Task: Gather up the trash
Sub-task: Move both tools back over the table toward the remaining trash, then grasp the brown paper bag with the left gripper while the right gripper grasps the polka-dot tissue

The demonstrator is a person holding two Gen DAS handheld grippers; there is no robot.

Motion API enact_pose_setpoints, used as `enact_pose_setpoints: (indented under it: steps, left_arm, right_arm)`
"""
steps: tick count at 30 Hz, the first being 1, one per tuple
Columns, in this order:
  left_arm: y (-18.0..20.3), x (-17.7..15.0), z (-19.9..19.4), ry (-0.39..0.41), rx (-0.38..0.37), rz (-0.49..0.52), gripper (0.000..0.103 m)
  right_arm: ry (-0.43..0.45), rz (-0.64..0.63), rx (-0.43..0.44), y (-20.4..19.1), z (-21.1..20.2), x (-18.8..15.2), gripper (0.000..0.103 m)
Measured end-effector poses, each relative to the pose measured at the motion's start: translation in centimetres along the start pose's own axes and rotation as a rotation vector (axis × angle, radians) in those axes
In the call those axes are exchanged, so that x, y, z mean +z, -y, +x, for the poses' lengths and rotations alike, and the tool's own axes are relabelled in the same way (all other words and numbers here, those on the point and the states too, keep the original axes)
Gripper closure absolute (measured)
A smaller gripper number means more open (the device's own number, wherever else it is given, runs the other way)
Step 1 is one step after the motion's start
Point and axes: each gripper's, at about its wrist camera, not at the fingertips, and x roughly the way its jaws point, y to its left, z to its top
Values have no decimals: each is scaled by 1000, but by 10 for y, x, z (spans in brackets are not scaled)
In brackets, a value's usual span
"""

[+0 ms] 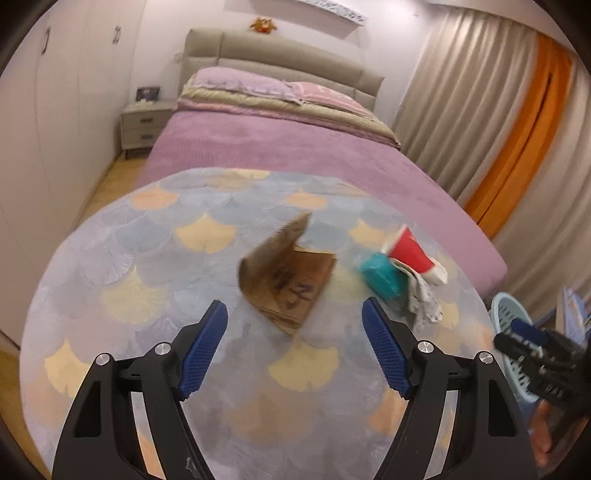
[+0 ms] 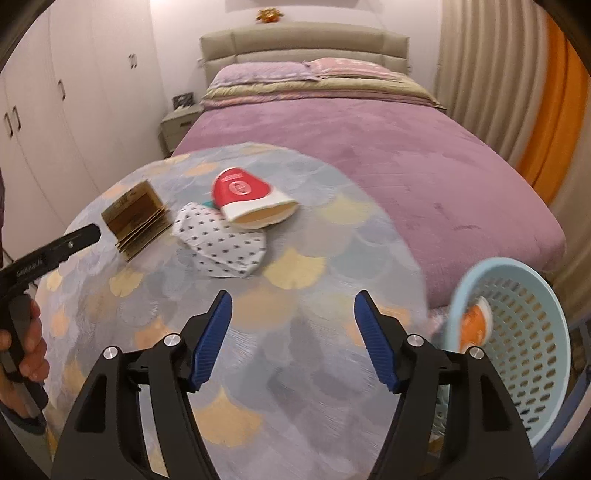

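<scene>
Trash (image 2: 236,221) beyond both hand-held grippers (image 1: 293,325) (image 2: 291,317), jaws apart, angled downward.

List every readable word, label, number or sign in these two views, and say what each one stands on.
None can be read with confidence.
Folded brown cardboard: dark handwritten marks, blurred.
Squashed red paper cup: round white emblem with lines of print, too small.
Black left gripper body: white lettering, too blurred.
White wall sign above the bed: dark marks, cut off and too small.
</scene>
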Motion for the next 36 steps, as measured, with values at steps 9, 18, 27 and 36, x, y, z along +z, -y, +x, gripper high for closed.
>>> enact_pose_setpoints:
  steps: [9, 18, 27, 36]
  left_arm:
    - [-12, 21, 38, -26, 38, 21, 29]
    - [-17, 16, 58, -38, 6, 4, 63]
    - [-12, 10, 58, -40, 13, 28, 79]
    - [-12, 9, 51, -9, 6, 17, 81]
  right_arm:
    - [-27, -36, 82, -36, 39, 22, 38]
    - [1, -46, 82, -59, 65, 30, 38]
    - [-2, -10, 26, -60, 85, 32, 38]
    - [30, -4, 34, -52, 75, 23, 91]
